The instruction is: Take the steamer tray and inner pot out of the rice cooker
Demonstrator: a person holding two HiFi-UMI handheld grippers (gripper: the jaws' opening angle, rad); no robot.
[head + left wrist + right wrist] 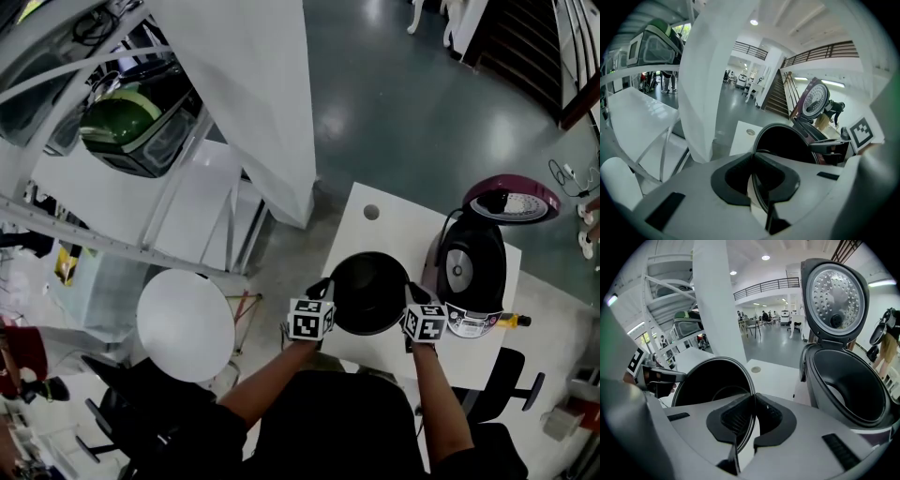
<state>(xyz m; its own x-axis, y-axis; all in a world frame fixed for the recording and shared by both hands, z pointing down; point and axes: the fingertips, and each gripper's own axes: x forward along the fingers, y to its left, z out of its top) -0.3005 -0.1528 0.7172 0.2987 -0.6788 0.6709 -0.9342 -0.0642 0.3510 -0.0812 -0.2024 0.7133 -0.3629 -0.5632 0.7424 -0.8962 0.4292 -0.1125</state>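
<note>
Both pinching: left gripper [324,287] jaws on inner pot [367,292] left rim, right gripper [413,292] jaws on right rim.

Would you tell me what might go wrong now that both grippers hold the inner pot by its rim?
The left gripper and right gripper each pinch only the rim of the inner pot; if one slips, the pot may tip or drop.
The pot is near the front edge of the table, so setting it down there may leave it overhanging.
The open rice cooker stands close beside the right gripper and may get bumped.
</note>
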